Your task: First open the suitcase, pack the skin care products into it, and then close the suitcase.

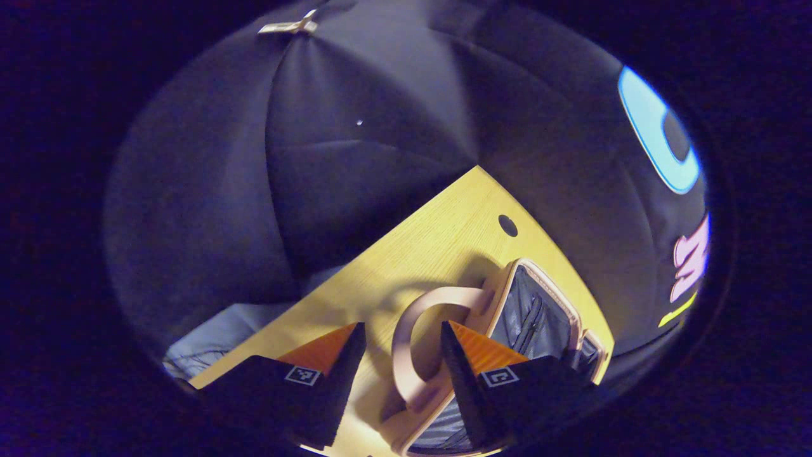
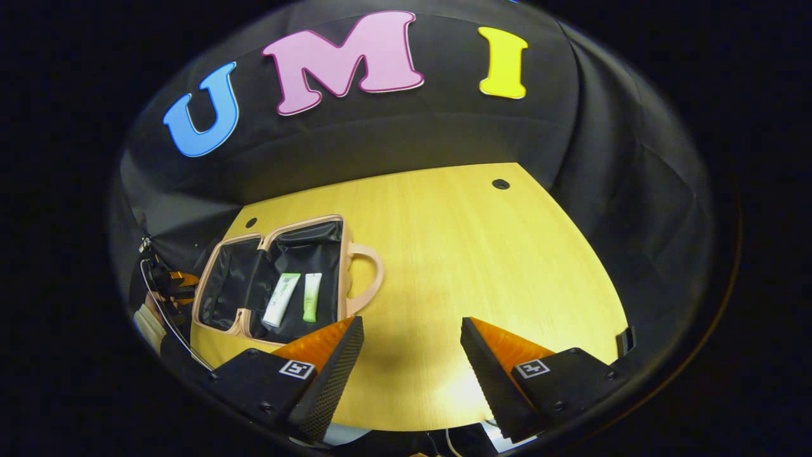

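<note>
step: closing time, by the look of it — small pink suitcase with dark fabric lining (image 2: 279, 279) lying open flat on the table, white-and-green tube (image 2: 281, 299) and slimmer pale green tube (image 2: 311, 297) side by side in the half next to the handle.
left gripper (image 1: 403, 374): jaws spread wide, nothing between them but the curved pink carry handle (image 1: 412, 346) just ahead, near one finger; no squeeze on it.
right gripper (image 2: 412, 362): jaws wide apart, empty, hovering over bare wood well to the side of the case.
how to do it well: catch one half by its rim or handle, swing it over on the hinge, keep both tubes lying low so nothing jams in the seam; steady the other half with the free gripper.
risk: light case likely to slide on smooth wood if pushed rather than lifted.
surface: pale yellow wooden tabletop (image 2: 476, 254), smooth, with small round dark holes (image 2: 500, 184) near the back edge.
room: black cloth booth wall (image 2: 444, 139) behind and around the table.
</note>
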Demonstrator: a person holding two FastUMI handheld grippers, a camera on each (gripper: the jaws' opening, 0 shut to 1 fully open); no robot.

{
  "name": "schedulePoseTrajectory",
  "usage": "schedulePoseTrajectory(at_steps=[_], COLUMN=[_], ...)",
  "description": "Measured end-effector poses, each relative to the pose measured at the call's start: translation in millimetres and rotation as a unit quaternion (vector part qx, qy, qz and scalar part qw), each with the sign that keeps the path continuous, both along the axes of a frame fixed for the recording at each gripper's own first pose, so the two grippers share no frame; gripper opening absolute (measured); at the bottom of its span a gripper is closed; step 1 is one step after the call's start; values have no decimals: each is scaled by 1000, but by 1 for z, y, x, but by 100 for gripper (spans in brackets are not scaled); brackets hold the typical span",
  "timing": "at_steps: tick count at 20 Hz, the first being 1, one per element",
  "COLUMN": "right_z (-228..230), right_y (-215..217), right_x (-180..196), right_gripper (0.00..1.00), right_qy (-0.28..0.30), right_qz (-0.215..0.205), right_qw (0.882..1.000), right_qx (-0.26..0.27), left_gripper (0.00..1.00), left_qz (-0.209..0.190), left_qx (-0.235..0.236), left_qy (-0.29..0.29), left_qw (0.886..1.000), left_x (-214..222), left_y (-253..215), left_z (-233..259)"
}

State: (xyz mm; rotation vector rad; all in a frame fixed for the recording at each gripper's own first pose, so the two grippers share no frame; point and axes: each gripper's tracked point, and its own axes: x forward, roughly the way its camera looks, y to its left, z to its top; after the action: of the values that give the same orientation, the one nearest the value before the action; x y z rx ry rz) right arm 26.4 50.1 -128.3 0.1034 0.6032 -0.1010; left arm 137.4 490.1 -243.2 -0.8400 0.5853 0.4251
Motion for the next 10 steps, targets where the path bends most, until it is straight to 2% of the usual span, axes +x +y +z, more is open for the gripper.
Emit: schedulePoseTrajectory(at_steps=[2, 3, 4, 5, 7, 10], right_z=[2, 4, 2, 1, -1, -3], right_y=[-6, -8, -10, -10, -12, -13], right_x=[-3, -4, -4, -4, -4, -2], right_gripper=[98, 98, 98, 98, 98, 98], right_qy=[0, -1, 1, 4, 9, 9], right_qz=[-12, -15, -17, -17, -15, -14], right_qw=[1000, 1000, 1000, 1000, 1000, 1000], right_qx=[1, 3, 3, 2, 1, 4], left_gripper=[65, 55, 45, 25, 20, 11], left_qz=[-7, -9, -2, 6, 5, -20], left_qx=[-4, -13, -25, -29, -33, -12], left_qy=[30, 29, 24, 22, 5, -18], left_qw=[1000, 999, 999, 999, 999, 1000], left_x=[-1, 3, 7, 12, 9, 4], left_y=[4, 2, -2, -3, -4, -13], left_z=[-16, -20, -21, -25, -17, 13])
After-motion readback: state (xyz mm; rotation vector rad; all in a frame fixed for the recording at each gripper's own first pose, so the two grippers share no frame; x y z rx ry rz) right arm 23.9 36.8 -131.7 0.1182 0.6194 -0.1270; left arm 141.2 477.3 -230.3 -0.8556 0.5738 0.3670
